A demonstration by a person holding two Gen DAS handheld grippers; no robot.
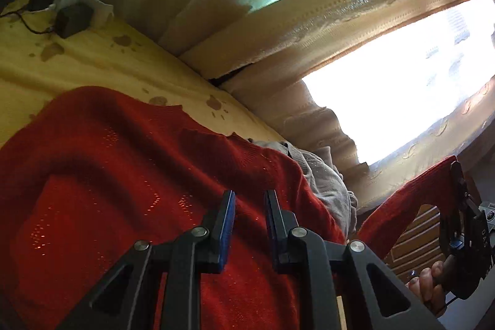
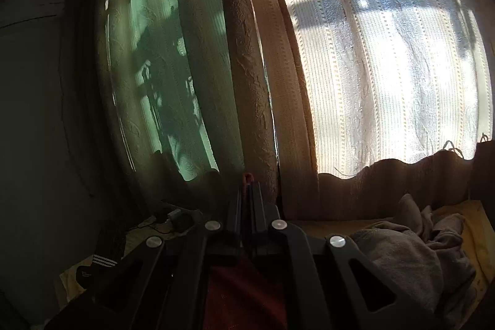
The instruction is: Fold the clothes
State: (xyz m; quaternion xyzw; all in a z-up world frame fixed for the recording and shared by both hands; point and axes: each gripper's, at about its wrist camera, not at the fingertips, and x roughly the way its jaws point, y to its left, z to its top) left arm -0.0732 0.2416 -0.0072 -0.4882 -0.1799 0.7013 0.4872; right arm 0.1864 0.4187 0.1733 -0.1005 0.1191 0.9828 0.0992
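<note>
- The left hand-held gripper point(image 1: 249, 197) is nearest in its own view. Its blue pads stand a narrow way apart. Red cloth fills the gap, but I cannot tell whether the pads press on it or it merely hangs behind them.
- The red sweater point(image 1: 123, 175) spreads from 6 to 9 o'clock in that view. It is lifted off the bed, with light glowing through the knit.
- At 4 o'clock a strip of the sweater runs up to the right hand-held gripper point(image 2: 247, 190), carried by a hand point(image 1: 430, 283). In its own view its jaws are pressed together on a thin edge of red cloth, with a tuft showing at the tips.
- Just beyond the sweater, at centre right, a grey garment point(image 1: 328, 178) lies crumpled on the bed point(image 1: 92, 61), which has a yellow sheet.
- Farther off, plug adapters point(image 1: 71, 17) sit at 10 o'clock, and a curtain point(image 1: 278, 20) hangs behind, against bright windows.
- Step in hand, as I judge it: the sweater is held up and stretched between both hands, before any fold is made.
- The next move calls for laying it flat on the bare sheet, clear of the grey garment and with even tension.
</note>
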